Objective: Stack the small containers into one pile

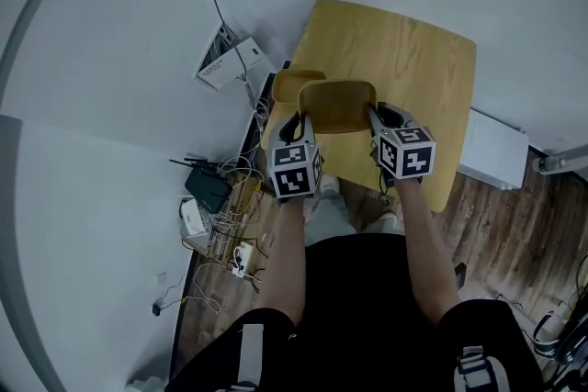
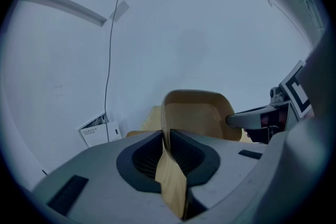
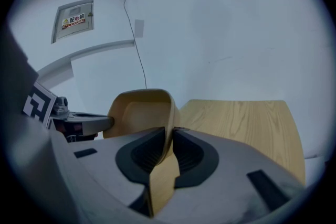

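left tongs (image 2: 166, 138): clamped on container (image 1: 338, 106) rim | right tongs (image 3: 172, 135): clamped on opposite rim | 2 forearms: extended forward

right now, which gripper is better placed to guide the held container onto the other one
Left, probably. Both the left gripper and right gripper are shut on opposite walls of the held container, but the other container lies on the table just beyond the left one's side.

We list:
- Container (image 1: 337, 106): pale tan, wood-look, smooth and matt; whether wood or plastic we cannot tell.
- Tabletop (image 1: 418, 60): light wood, fine straight grain, low sheen.
- Floor (image 1: 501, 216): darker wood planks.
- Left hand-held gripper (image 2: 165, 140), right hand-held gripper (image 3: 170, 140): grey matt plastic.
- Pads (image 2: 148, 157): black, ribbed.
- Wall (image 3: 236, 18): smooth matt white.
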### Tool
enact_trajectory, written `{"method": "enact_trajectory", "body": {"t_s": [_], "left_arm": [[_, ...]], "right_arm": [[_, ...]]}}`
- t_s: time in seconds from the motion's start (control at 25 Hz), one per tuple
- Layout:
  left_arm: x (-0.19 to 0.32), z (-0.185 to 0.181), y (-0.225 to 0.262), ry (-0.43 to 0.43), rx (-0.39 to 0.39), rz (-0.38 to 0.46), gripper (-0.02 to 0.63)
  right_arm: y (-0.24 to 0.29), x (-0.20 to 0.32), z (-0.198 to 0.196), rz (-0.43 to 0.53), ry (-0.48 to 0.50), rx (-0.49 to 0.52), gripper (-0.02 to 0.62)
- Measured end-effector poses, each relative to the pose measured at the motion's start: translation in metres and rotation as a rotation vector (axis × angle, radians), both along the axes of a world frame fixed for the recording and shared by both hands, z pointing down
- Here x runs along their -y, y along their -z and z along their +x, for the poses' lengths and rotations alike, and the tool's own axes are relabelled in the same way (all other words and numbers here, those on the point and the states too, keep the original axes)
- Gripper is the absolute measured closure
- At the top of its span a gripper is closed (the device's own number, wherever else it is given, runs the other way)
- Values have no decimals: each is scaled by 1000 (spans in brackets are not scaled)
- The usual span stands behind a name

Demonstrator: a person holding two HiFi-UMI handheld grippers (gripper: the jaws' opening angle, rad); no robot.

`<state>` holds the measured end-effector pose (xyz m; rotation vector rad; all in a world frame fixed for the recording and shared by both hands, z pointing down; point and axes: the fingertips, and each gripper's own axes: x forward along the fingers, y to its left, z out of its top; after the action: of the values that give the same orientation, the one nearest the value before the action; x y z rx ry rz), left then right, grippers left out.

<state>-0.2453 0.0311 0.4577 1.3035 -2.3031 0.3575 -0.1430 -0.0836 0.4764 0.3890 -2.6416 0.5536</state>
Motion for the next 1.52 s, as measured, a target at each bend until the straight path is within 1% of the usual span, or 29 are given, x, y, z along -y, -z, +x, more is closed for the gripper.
{"method": "enact_trajectory", "body": {"t_s": [0.16,0.32,0.56,0.72,0.88,1.04,1.28,1.52], "left_arm": [[-1,-38,6,10,5,10,558],[3,-70,4,-2,0,-8,560],[6,-120,-14,-31,-13,-62,558],[10,-145,-33,-65,-37,-101,558],[18,-162,-57,-114,-71,-142,557],[23,-173,-75,-130,-110,-166,557],[16,-173,-102,-142,-168,-205,557],[2,-169,-120,-149,-199,-233,552]], "right_arm": [[8,-3,-37,11,11,8,538],[3,-2,-66,-7,0,1,537],[-17,-1,-114,-55,-28,-9,538],[-37,-2,-134,-93,-63,-26,537],[-60,0,-146,-124,-89,-70,536],[-76,0,-154,-150,-98,-107,532],[-96,-7,-153,-172,-100,-167,531],[-111,-20,-149,-177,-90,-222,529]]}}
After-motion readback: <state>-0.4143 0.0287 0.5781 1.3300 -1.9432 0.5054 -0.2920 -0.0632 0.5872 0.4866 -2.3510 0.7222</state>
